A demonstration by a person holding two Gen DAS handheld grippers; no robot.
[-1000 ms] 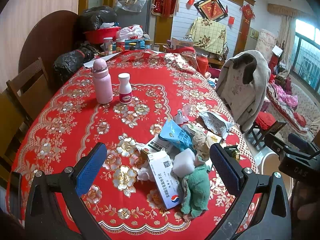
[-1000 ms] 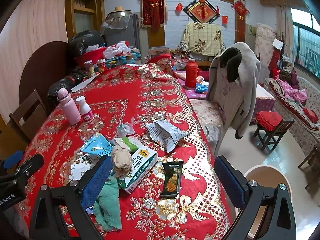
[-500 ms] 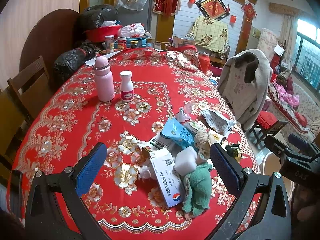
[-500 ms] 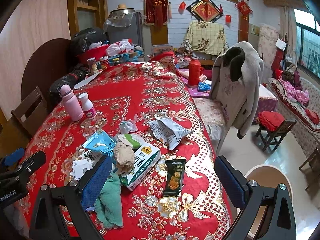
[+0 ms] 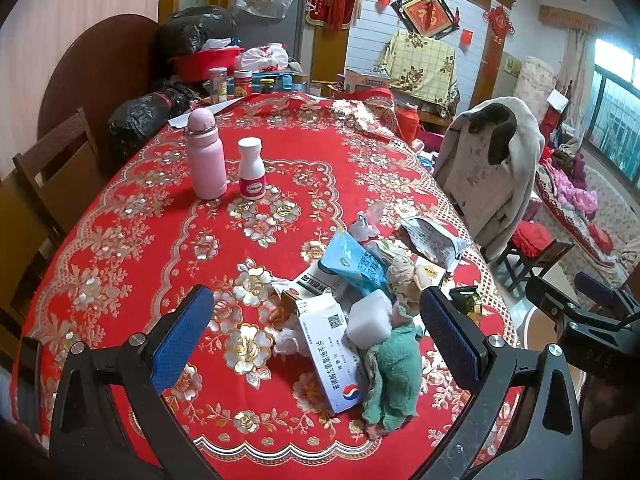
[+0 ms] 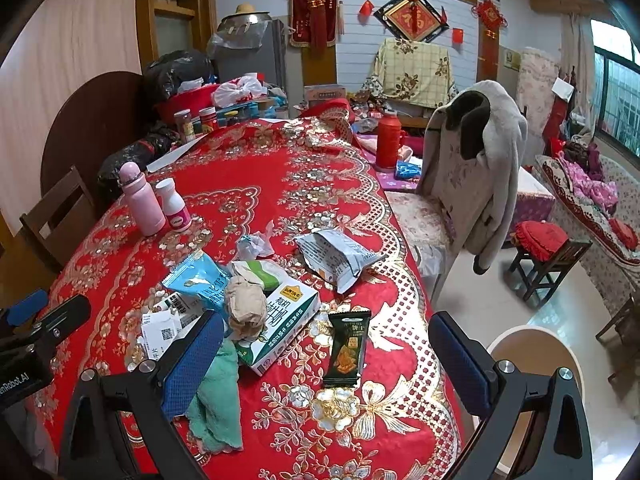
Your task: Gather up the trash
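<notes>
The trash sits in a pile [image 5: 360, 304] near the right edge of the round table, on the red flowery cloth [image 5: 132, 240]. In the pile are a white medicine box [image 5: 332, 344] with its end flap open (what is inside is hidden), a blue pouch [image 6: 200, 284], a white and green carton [image 6: 280, 312], a crumpled brown paper ball [image 6: 245, 308], a white foam block [image 5: 369, 318] and a green rag [image 5: 394, 376]. The rag touches the medicine box and the foam block. A dark green snack wrapper [image 6: 346, 348] lies flat just beside the carton. A torn silver bag [image 6: 336, 256] with an open mouth lies a bit farther back, and a small crumpled wrapper [image 6: 254, 245] lies beside it.

The left claw [image 5: 312, 336] is wide open and holds nothing. It hangs over the pile, and the medicine box, foam block and rag show between its 2 blue pads. The right claw [image 6: 326, 364] is wide open too and holds nothing. The snack wrapper shows between its pads.

Farther back stand 2 bottles, touching or nearly so: 1 pink flask [image 5: 206, 156] and 1 white bottle [image 5: 251, 168]. A round tan bin [image 6: 536, 352] stands on the floor past the table edge.
</notes>
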